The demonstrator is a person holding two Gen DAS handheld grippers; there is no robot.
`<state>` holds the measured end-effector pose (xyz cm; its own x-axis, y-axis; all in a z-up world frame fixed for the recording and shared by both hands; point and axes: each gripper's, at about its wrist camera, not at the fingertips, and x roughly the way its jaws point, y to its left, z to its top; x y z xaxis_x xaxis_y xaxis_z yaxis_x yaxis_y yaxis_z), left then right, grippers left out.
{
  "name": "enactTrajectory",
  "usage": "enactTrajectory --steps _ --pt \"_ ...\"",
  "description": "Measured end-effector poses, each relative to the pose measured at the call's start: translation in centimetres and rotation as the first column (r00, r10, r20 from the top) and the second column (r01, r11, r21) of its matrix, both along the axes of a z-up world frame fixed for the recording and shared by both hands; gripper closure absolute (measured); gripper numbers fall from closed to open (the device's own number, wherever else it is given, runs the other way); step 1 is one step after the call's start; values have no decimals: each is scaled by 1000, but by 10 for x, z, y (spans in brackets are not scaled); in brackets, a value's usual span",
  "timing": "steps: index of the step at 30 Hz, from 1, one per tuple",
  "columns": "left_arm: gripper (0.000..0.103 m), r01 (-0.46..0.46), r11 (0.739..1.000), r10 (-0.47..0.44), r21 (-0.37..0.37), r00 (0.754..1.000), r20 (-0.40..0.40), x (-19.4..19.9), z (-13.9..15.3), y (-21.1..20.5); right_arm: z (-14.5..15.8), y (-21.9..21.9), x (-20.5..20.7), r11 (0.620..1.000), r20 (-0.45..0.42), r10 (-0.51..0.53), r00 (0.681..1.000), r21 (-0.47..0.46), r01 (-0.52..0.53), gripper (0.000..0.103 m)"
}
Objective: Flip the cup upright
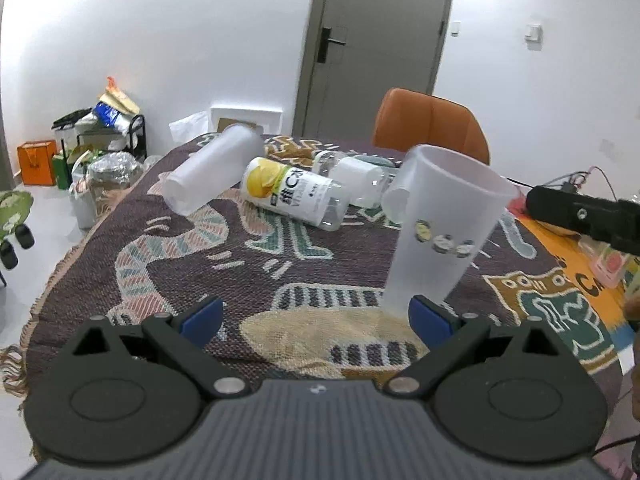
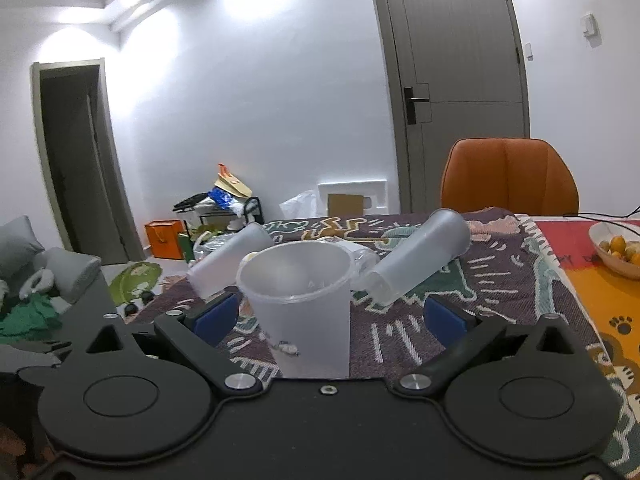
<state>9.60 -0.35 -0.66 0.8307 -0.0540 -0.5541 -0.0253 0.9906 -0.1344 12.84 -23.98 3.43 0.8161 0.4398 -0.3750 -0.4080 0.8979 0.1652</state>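
A frosted plastic cup [image 1: 440,224] with small printed figures stands upright, mouth up, on the patterned tablecloth [image 1: 240,264]. In the left wrist view it is just ahead of my left gripper's right fingertip. My left gripper [image 1: 316,316] is open and empty. In the right wrist view the same cup [image 2: 304,304] stands between my right gripper's blue pads [image 2: 216,318]; the jaws are wide and do not touch it. My right gripper [image 2: 330,318] is open. Two more frosted cups [image 1: 212,172] [image 2: 420,258] lie on their sides behind.
A lemon-label bottle [image 1: 292,192] and a clear bottle [image 1: 360,178] lie on the cloth. An orange chair [image 1: 432,124] stands at the far edge. A bowl of fruit [image 2: 616,250] sits at the right. Clutter lies on the floor to the left.
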Motion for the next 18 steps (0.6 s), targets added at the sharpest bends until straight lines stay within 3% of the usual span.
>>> enactTrajectory --steps 5,18 --pt "0 29 999 -29 14 999 35 -16 10 -10 -2 -15 -10 1000 -30 -4 1000 12 4 0" --pt "0 28 999 -30 28 996 87 -59 25 -18 -4 -42 -50 1000 -89 13 996 -7 -14 0"
